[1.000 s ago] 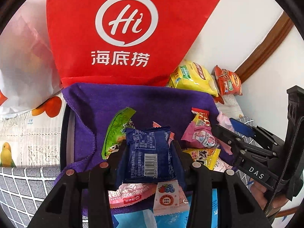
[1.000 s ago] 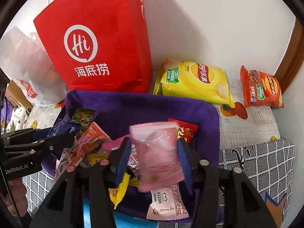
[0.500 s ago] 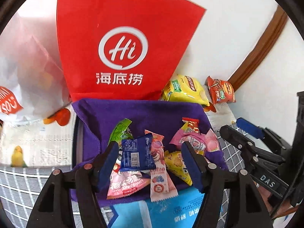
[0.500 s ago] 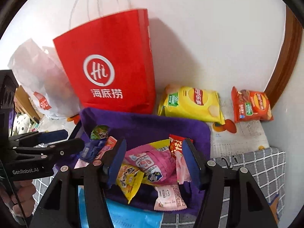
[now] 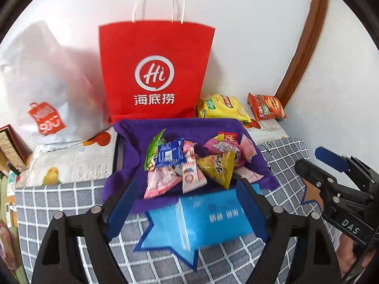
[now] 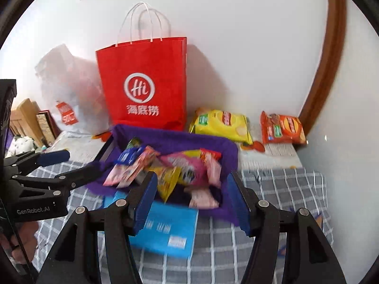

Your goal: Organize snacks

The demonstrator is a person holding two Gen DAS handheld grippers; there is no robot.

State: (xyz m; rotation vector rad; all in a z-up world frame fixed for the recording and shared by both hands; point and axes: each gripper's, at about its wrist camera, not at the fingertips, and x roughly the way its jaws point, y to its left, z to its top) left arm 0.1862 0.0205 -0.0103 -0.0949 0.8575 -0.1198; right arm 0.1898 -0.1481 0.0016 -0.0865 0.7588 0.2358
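Several small snack packets lie heaped on a purple cloth (image 5: 184, 127) that lines a tray. Among them are a dark blue packet (image 5: 170, 155), a pale pink packet (image 5: 247, 152) and a yellow one (image 5: 218, 165). My left gripper (image 5: 186, 203) hangs above and in front of the heap, its jaws opening with nothing between them. My right gripper (image 6: 193, 198) is open and empty, also back from the pile. In the right wrist view the blue packet (image 6: 129, 156) and the pink packet (image 6: 213, 170) rest on the purple cloth (image 6: 180, 139).
A light blue flat pack (image 5: 213, 217) lies on the checked grey cover in front of the tray. A red paper bag (image 5: 156, 71) stands behind it against the wall. A yellow chip bag (image 5: 222, 107) and an orange one (image 5: 266, 107) lie at the back right, a white plastic bag (image 5: 47, 82) at the left.
The left gripper let go of the blue packet and the right of the pink one; both now lie on the heap. Both grippers opened and drew back and up.
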